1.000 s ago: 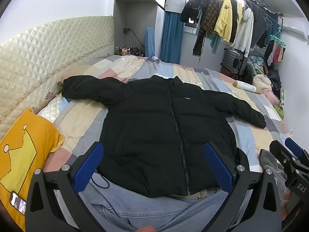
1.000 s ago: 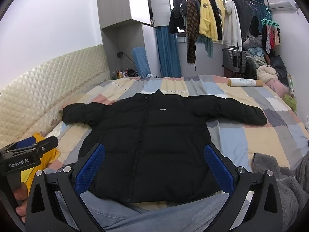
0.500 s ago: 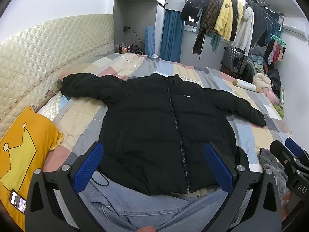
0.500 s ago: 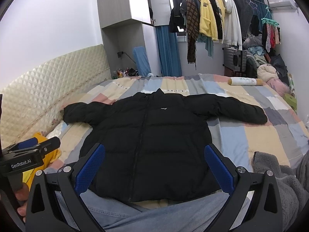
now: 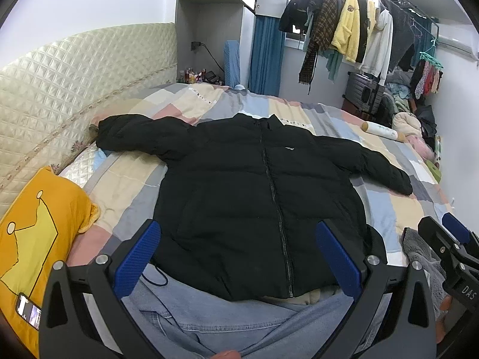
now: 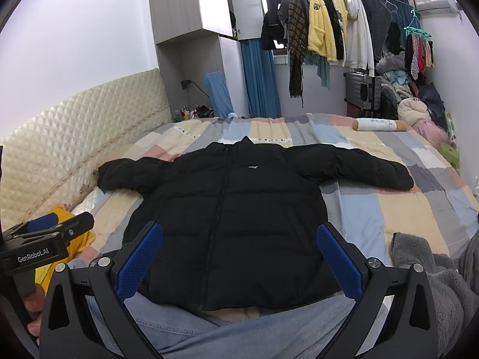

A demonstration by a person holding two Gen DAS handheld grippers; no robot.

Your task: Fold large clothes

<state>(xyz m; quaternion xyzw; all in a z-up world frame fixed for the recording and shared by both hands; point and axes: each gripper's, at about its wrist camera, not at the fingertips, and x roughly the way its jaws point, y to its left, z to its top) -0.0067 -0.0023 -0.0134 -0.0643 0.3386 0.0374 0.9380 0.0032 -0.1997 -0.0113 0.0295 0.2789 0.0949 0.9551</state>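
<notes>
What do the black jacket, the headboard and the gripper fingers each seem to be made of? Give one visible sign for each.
Black jacket: probably matte synthetic shell with padding; puffy horizontal quilted bands.
Headboard: apparently cream faux leather or satin upholstery; glossy diamond tufting.
Left gripper fingers: seemingly black rigid plastic or metal with blue rubbery pads; dotted texture. The right gripper looks the same.

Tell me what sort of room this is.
Most likely a bedroom in a home: a bed with a patchwork quilt and padded headboard, a rail of hanging clothes by the window, and a black puffer jacket spread flat on the bed.
</notes>
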